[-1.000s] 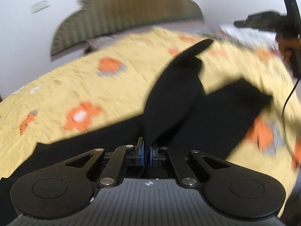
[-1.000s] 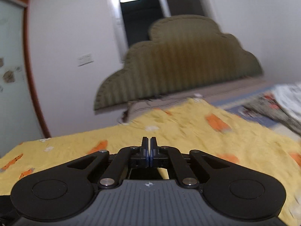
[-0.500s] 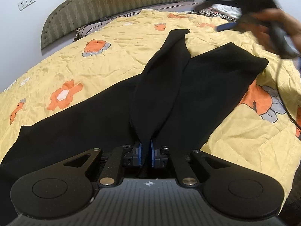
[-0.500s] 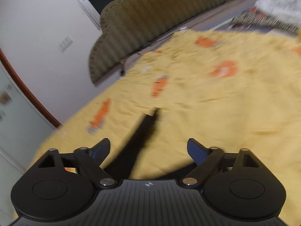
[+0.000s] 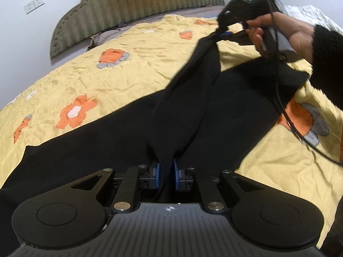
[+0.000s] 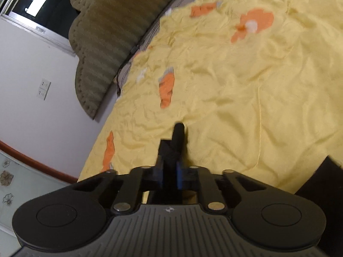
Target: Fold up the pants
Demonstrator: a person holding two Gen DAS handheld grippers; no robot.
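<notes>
Black pants [image 5: 120,135] lie spread on the yellow flowered bedspread [image 5: 133,68]. My left gripper [image 5: 166,174] is shut on a raised fold of the pants near me. The fold stretches as a lifted black strip [image 5: 193,90] to my right gripper [image 5: 224,35], held in a hand at the upper right. In the right wrist view my right gripper [image 6: 170,172] is shut on the strip's far end [image 6: 174,143], which sticks out past the blue pads.
An olive padded headboard [image 5: 137,6] stands at the bed's far end against a white wall. A black cable [image 5: 287,115] hangs from the right gripper across the pants. Patterned bedding [image 5: 308,15] lies at the far right.
My right gripper swung down over the bed, opened, then closed on the far end of the raised pants fold. The left gripper kept its hold and the fold is now stretched between both.
</notes>
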